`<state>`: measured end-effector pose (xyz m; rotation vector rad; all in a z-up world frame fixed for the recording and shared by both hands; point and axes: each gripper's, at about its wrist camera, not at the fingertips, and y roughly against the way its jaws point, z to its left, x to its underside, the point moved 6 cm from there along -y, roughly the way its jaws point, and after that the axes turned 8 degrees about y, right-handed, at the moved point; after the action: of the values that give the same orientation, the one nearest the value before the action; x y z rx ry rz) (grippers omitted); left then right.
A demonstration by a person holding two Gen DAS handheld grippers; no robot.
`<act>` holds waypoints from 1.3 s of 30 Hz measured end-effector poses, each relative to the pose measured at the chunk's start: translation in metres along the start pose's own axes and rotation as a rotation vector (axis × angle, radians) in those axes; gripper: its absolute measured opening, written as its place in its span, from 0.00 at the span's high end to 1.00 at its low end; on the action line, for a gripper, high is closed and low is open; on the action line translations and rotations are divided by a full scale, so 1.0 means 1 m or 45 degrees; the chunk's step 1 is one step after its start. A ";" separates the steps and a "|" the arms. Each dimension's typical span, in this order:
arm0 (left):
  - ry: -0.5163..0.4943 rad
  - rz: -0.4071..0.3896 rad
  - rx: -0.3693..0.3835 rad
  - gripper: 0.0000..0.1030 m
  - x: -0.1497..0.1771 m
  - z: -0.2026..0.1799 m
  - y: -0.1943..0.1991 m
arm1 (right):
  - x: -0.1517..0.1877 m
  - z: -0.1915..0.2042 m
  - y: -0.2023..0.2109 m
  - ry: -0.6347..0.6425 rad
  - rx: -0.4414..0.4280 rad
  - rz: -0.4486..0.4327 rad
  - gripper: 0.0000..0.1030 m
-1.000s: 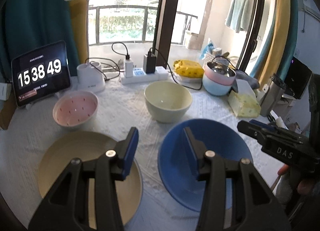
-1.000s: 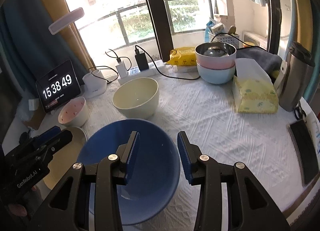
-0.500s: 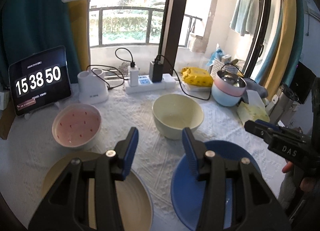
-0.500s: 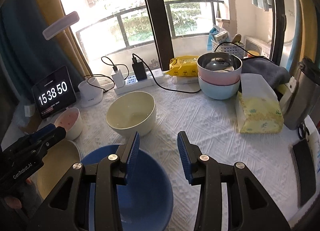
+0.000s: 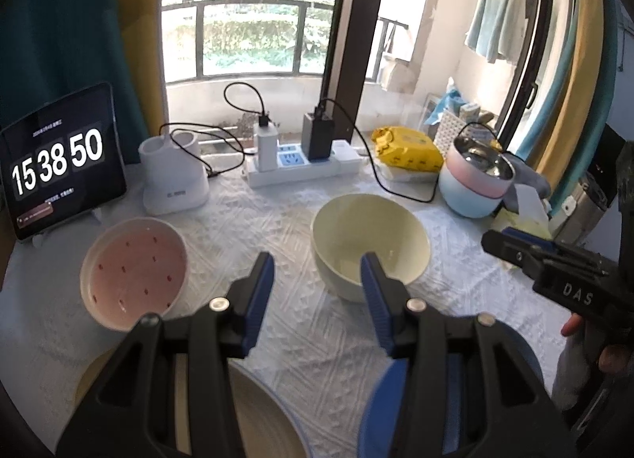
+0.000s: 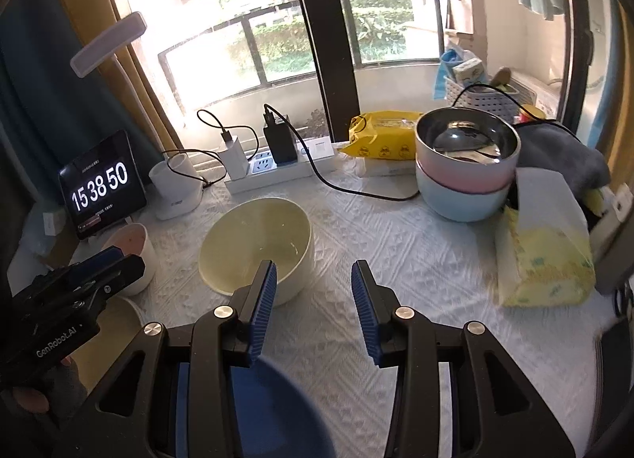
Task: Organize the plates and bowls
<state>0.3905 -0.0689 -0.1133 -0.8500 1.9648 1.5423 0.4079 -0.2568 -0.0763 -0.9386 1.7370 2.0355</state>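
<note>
White textured tablecloth (image 5: 301,228) (window (image 5: 245,42) behind).

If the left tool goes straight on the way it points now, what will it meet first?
Probably the white tablecloth, in the gap between the pink bowl and the cream bowl. The left tool holds nothing. The cream bowl sits close beside its right finger, so depth is uncertain.

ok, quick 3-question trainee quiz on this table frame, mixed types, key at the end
1. True or false: the left gripper holds a bowl.
2. Which sits nearer the clock tablet: A) pink bowl B) cream bowl?
3. Fill in: the steel bowl is stacked on a pink one, which sits in a light ____ one.

Key: 1 false, its jaws are open and hold nothing; 2 A; 3 blue.
</note>
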 end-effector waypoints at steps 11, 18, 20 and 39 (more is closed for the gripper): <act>-0.004 0.121 -0.016 0.54 -0.010 -0.003 -0.048 | -0.019 -0.011 -0.050 0.022 -0.106 0.147 0.60; -0.015 0.218 -0.051 0.54 -0.008 -0.005 -0.078 | -0.022 -0.009 -0.085 0.011 -0.201 0.277 0.60; -0.029 0.244 -0.053 0.54 -0.007 -0.006 -0.084 | -0.022 -0.007 -0.094 0.016 -0.212 0.311 0.60; -0.070 0.384 -0.040 0.64 0.005 -0.009 -0.120 | -0.013 0.005 -0.142 0.028 -0.351 0.530 0.68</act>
<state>0.4750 -0.0980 -0.1942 -0.5329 2.1071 1.7465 0.5028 -0.2186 -0.1754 -0.7164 1.8133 2.5884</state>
